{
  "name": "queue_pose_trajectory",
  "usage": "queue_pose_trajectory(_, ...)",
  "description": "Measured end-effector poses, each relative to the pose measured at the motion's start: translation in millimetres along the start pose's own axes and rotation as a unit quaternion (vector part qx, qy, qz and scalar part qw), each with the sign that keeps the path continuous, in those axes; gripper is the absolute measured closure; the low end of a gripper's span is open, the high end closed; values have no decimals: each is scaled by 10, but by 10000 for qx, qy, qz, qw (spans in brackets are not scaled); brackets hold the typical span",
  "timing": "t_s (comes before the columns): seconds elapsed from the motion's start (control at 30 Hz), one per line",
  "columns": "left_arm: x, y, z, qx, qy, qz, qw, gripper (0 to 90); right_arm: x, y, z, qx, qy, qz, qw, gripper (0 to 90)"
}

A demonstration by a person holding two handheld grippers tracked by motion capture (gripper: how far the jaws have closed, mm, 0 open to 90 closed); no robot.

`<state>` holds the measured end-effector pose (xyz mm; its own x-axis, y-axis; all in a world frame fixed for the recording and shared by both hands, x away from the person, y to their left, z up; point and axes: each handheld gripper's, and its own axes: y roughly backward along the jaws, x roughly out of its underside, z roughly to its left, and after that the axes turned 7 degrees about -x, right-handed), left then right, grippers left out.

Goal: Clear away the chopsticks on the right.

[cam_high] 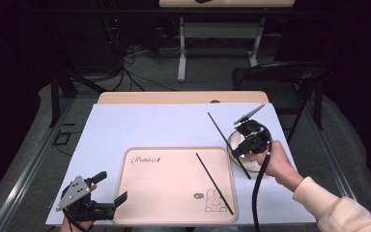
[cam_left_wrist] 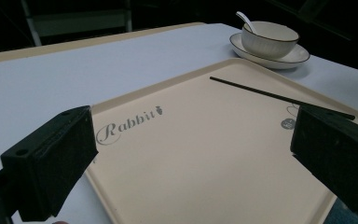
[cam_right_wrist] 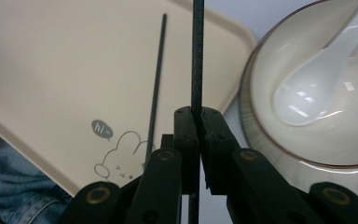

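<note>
I see a folding chair (cam_high: 290, 77) standing past the far right corner of my table (cam_high: 183, 97), on a grey floor (cam_high: 154, 72). A tangle of cables (cam_high: 125, 58) lies on that floor to the far left. Beyond them stands a second table's white frame (cam_high: 220, 31). A pale blue cover (cam_high: 164, 125) is spread over my table, leaving a strip of wood bare along the far edge.
</note>
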<state>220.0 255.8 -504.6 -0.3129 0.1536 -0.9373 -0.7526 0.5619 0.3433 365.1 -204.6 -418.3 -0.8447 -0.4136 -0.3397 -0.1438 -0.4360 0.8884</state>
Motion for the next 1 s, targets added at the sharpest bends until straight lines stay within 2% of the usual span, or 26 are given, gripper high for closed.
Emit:
queue_pose_trajectory(0.07,0,3,0,-10,-5,5,10000,1,24,-55,33,-79,-79,57,9999,857)
queue_pose_trajectory(0.1,1,4,-3,-8,7,7,10000,1,80,-192,79,-148,0,113,9998,857)
queue_pose_trajectory(0.13,1,4,-4,-5,8,7,10000,1,109,-249,89,-259,-100,89,9996,857)
queue_pose_trajectory(0.17,1,4,-4,-5,8,7,10000,1,109,-249,89,-259,-100,89,9996,857)
queue_pose_trajectory(0.2,1,4,-2,1,6,9,10000,1,144,-343,113,-308,-85,97,9994,858)
queue_pose_trajectory(0.23,1,3,1,-2,-4,13,10000,1,171,-401,116,-374,-173,37,9991,857)
queue_pose_trajectory(0.33,2,2,5,3,0,26,10000,1,252,-588,98,-411,-262,83,9988,857)
queue_pose_trajectory(0.4,2,2,5,6,-1,26,10000,1,273,-629,94,-411,-255,111,9988,857)
queue_pose_trajectory(0.47,1,0,4,6,-4,31,10000,1,376,-790,78,-421,-355,216,9982,857)
queue_pose_trajectory(0.5,1,-1,4,7,-1,31,10000,1,376,-790,78,-421,-355,216,9982,857)
queue_pose_trajectory(0.53,0,-5,1,21,8,38,10000,1,428,-848,80,-390,-456,175,9980,857)
queue_pose_trajectory(0.6,1,-6,-1,20,-3,42,10000,1,448,-888,76,-410,-394,229,9981,857)
queue_pose_trajectory(0.63,1,-6,-4,6,4,53,10000,1,482,-933,58,-433,-438,148,9980,857)
queue_pose_trajectory(0.67,1,-7,-4,2,3,62,10000,1,513,-998,59,-439,-547,241,9972,856)
queue_pose_trajectory(0.7,1,-6,-4,0,0,62,10000,1,538,-1031,48,-422,-609,168,9971,854)
queue_pose_trajectory(0.73,1,-6,-4,0,0,62,10000,2,538,-1031,48,-422,-609,168,9971,854)
queue_pose_trajectory(0.77,2,-3,-4,7,-2,53,10000,2,539,-1049,41,-435,-498,215,9976,853)
queue_pose_trajectory(0.83,2,-6,1,2,-1,74,10000,2,574,-1077,76,-348,-569,185,9976,850)
queue_pose_trajectory(0.87,2,-8,4,18,-13,73,10000,2,576,-1083,70,-343,-432,149,9984,846)
queue_pose_trajectory(0.93,1,-11,1,18,-9,70,10000,2,580,-1080,91,-301,-476,135,9983,834)
queue_pose_trajectory(1.0,2,-9,-3,9,-11,69,10000,2,604,-1067,152,-132,-232,25,9996,742)
